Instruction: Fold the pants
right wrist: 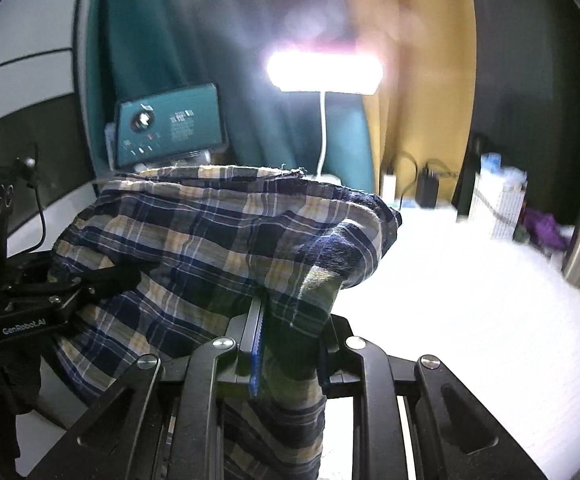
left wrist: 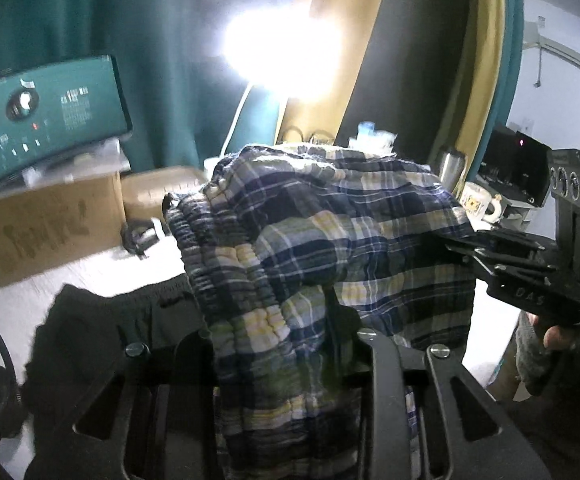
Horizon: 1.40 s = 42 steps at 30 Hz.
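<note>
Plaid pants (left wrist: 313,240) draping over, hiding fingertips; left gripper (left wrist: 290,344), right gripper (right wrist: 286,320) both clamping bunched cloth; long axis unclear.

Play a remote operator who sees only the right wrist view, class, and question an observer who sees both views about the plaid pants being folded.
Operator: Which part of the plaid pants is at the left tool?
Observer: The gathered elastic waistband; it drapes down over that tool.
Operator: What do the pants hide from me on that side?
Observer: A cardboard box standing on the white table.
</note>
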Each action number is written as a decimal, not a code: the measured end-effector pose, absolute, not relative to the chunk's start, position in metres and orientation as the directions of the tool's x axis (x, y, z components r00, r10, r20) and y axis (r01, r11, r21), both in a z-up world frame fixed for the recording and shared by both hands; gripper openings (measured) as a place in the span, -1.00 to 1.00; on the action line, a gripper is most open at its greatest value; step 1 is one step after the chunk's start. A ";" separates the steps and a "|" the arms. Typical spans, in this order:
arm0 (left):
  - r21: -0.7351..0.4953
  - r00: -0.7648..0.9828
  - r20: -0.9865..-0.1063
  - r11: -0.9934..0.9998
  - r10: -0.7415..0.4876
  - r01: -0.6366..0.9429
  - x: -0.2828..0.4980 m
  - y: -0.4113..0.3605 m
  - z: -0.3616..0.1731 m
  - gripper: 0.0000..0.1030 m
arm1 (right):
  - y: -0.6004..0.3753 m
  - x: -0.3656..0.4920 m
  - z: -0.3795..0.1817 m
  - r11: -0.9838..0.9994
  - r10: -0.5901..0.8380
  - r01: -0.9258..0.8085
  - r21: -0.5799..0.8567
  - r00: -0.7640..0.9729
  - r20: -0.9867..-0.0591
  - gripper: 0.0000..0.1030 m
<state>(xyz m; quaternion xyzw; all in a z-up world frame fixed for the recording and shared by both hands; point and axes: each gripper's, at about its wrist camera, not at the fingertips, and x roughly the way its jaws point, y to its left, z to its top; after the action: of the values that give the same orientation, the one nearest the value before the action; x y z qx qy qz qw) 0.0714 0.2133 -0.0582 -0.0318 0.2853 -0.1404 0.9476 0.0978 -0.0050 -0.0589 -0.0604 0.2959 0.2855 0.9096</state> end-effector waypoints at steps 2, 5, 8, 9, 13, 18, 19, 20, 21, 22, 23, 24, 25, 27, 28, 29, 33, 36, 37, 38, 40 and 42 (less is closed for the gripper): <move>-0.146 0.782 -0.555 0.959 -0.284 0.244 0.081 0.213 -0.068 -0.43 | -0.005 0.109 -0.068 0.834 0.476 -0.547 0.070 0.650 -0.593 -0.59; -0.159 0.760 -0.590 0.962 -0.273 0.222 0.097 0.216 -0.080 -0.43 | -0.002 0.126 -0.085 0.842 0.462 -0.532 0.086 0.629 -0.626 -0.59; -0.169 0.738 -0.622 0.965 -0.263 0.202 0.111 0.219 -0.094 -0.43 | -0.003 0.146 -0.104 0.853 0.435 -0.514 0.090 0.606 -0.666 -0.59; -0.167 0.730 -0.633 0.966 -0.259 0.198 0.117 0.220 -0.098 -0.43 | -0.003 0.151 -0.110 0.854 0.433 -0.511 0.097 0.595 -0.677 -0.59; -0.163 0.703 -0.670 0.971 -0.238 0.173 0.130 0.223 -0.112 -0.43 | -0.002 0.171 -0.129 0.857 0.425 -0.503 0.116 0.561 -0.710 -0.59; -0.166 0.668 -0.715 0.978 -0.205 0.122 0.139 0.235 -0.126 -0.36 | 0.002 0.188 -0.143 0.851 0.434 -0.507 0.140 0.527 -0.731 -0.58; -0.170 0.660 -0.724 0.979 -0.201 0.111 0.140 0.238 -0.129 -0.33 | 0.001 0.188 -0.145 0.850 0.435 -0.506 0.143 0.523 -0.733 -0.58; -0.171 0.653 -0.732 0.980 -0.195 0.100 0.141 0.240 -0.132 -0.25 | 0.001 0.190 -0.147 0.850 0.437 -0.505 0.149 0.519 -0.734 -0.58; -0.168 0.647 -0.740 0.982 -0.184 0.086 0.141 0.242 -0.135 -0.14 | 0.001 0.192 -0.149 0.850 0.438 -0.505 0.152 0.514 -0.738 -0.58; -0.166 0.644 -0.745 0.983 -0.176 0.076 0.142 0.244 -0.136 -0.08 | 0.001 0.193 -0.150 0.850 0.436 -0.505 0.153 0.510 -0.741 -0.58; -0.164 0.643 -0.747 0.984 -0.167 0.064 0.143 0.246 -0.137 0.06 | 0.002 0.195 -0.152 0.851 0.433 -0.504 0.151 0.508 -0.745 -0.58; -0.164 0.646 -0.747 0.985 -0.157 0.050 0.142 0.249 -0.136 0.15 | 0.001 0.197 -0.153 0.852 0.429 -0.502 0.148 0.507 -0.748 -0.58; -0.170 0.651 -0.743 0.985 -0.155 0.040 0.142 0.251 -0.135 0.17 | 0.001 0.197 -0.153 0.852 0.428 -0.502 0.148 0.507 -0.748 -0.58; -0.178 0.663 -0.734 0.984 -0.148 0.023 0.141 0.253 -0.132 0.27 | -0.001 0.198 -0.154 0.852 0.428 -0.503 0.147 0.507 -0.748 -0.58; -0.176 0.676 -0.724 0.984 -0.134 0.007 0.139 0.254 -0.128 0.32 | -0.002 0.198 -0.154 0.852 0.427 -0.503 0.145 0.509 -0.747 -0.56; -0.173 0.684 -0.718 0.985 -0.125 -0.002 0.138 0.254 -0.126 0.38 | -0.003 0.198 -0.154 0.854 0.423 -0.501 0.139 0.513 -0.747 -0.39; -0.164 0.725 -0.684 0.985 -0.079 -0.047 0.128 0.258 -0.111 0.46 | -0.013 0.195 -0.151 0.861 0.428 -0.486 0.151 0.532 -0.730 0.58; -0.154 0.744 -0.666 0.986 -0.053 -0.068 0.122 0.259 -0.103 0.51 | -0.020 0.189 -0.146 0.866 0.421 -0.480 0.140 0.549 -0.722 0.58; -0.153 0.750 -0.660 0.986 -0.048 -0.072 0.120 0.259 -0.101 0.51 | -0.022 0.187 -0.144 0.868 0.418 -0.477 0.137 0.553 -0.721 0.58; -0.151 0.754 -0.655 0.986 -0.042 -0.076 0.118 0.259 -0.098 0.51 | -0.024 0.185 -0.143 0.870 0.415 -0.474 0.134 0.557 -0.720 0.58; -0.148 0.763 -0.645 0.986 -0.035 -0.080 0.113 0.257 -0.093 0.51 | -0.030 0.181 -0.140 0.874 0.408 -0.468 0.129 0.565 -0.717 0.58; -0.148 0.770 -0.636 0.986 -0.037 -0.075 0.108 0.253 -0.089 0.52 | -0.036 0.175 -0.137 0.878 0.403 -0.463 0.123 0.576 -0.711 0.58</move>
<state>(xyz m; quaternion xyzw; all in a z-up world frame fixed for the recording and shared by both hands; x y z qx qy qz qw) 0.1080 0.2530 -0.0894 -0.0826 0.3386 0.0102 0.9372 0.1750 -0.0363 -0.1367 -0.0383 0.3906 0.2442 0.8868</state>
